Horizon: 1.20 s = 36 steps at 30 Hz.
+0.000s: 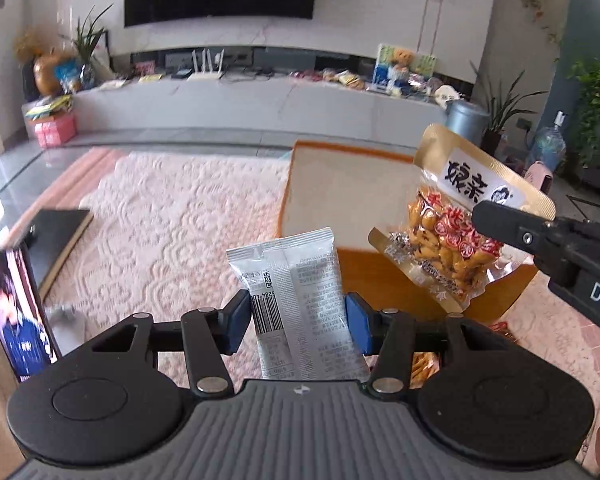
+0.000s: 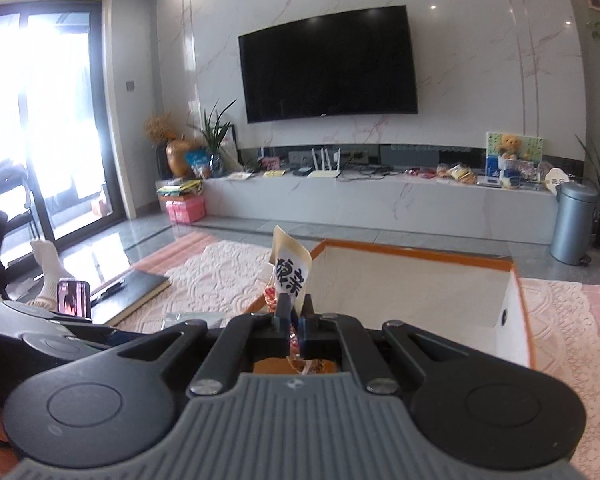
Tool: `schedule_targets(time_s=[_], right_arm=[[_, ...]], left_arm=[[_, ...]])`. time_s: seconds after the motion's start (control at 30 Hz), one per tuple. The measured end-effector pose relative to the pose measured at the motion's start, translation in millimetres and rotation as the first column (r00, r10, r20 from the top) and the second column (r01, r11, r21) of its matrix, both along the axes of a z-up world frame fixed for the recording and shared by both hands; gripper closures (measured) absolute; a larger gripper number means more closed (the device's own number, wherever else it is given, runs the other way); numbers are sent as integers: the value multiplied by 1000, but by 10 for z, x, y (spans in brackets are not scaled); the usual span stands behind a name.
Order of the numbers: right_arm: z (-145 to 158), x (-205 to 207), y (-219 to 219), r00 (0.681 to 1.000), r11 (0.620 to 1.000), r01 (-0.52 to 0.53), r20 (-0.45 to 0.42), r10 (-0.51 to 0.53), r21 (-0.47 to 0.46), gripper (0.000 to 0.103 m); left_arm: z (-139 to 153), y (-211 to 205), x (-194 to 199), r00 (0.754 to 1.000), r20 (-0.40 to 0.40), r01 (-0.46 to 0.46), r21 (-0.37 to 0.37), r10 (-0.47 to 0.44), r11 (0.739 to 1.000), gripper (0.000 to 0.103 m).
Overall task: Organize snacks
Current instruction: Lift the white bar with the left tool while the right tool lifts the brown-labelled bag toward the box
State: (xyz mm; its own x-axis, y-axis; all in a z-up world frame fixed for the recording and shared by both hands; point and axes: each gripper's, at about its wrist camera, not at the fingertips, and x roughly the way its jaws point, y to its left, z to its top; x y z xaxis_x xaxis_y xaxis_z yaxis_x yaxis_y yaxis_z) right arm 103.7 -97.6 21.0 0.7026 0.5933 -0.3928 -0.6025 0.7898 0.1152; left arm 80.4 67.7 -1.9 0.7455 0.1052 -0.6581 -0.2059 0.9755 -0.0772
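At nine o'clock in my left wrist view a phone (image 1: pixel 16 312) stands propped with a face on its screen, and just past it a dark flat board (image 1: pixel 58 240) lies on the pale patterned rug (image 1: pixel 172 216). At the centre, my left gripper (image 1: pixel 296 320) is clamped on a silver snack packet (image 1: pixel 296 304), blue pads (image 1: pixel 356 326) pressing both side edges, the packet upright with its barcode and printed back facing me. Beyond it, toward one o'clock, sits the orange-rimmed white box (image 1: pixel 340 192), its near orange wall just behind the packet. At two o'clock a gold-topped bag of orange snacks (image 1: pixel 456 220) hangs tilted over that box, pinched by my right gripper (image 1: pixel 496 220), which comes in from three o'clock. In my right wrist view the phone (image 2: pixel 74 298) shows at nine o'clock beside a white-socked foot (image 2: pixel 50 272). At the centre my right gripper (image 2: pixel 294 312) has its fingers drawn tight on the gold bag (image 2: pixel 292 268), seen edge-on and rising toward twelve o'clock. The box (image 2: pixel 420 292) lies open from one to three o'clock, with a grey bin (image 2: pixel 572 224) further off against the TV bench.
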Motion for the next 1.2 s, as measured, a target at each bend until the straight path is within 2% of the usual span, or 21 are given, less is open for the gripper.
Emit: schedule_targets(time_s=[0.43,0.53,0.7,0.8,0.9,1.0,1.2], right_arm=[[295,289,-185,994,997,80,81,-79,-18,103],[318,422,-166,992,995,92,90,-89,-30,103],[227,700,-104,992,992,114,63,-110,-50,103],[104,856,-76,991,988,133,44,-130,-73,103],[-42,1047,-36,989,984,148,9,-148,-100,103],[-185,1207,21,986,978,158,-26,-163,-133,103],[-481,1463,88,973,970,163,-130,-188,-181,103]], left_arm=[[413,-142,461,992,100,69,36,-72,997,45],[490,-165,655,989,120,86,18,-87,996,45],[525,-222,967,986,130,100,49,-105,994,45],[461,-263,1167,986,119,106,75,-114,992,45],[279,-327,1343,987,76,137,99,-145,986,45],[89,-365,1499,990,39,129,138,-135,982,45],[-225,-379,1737,990,-24,143,160,-141,977,45]])
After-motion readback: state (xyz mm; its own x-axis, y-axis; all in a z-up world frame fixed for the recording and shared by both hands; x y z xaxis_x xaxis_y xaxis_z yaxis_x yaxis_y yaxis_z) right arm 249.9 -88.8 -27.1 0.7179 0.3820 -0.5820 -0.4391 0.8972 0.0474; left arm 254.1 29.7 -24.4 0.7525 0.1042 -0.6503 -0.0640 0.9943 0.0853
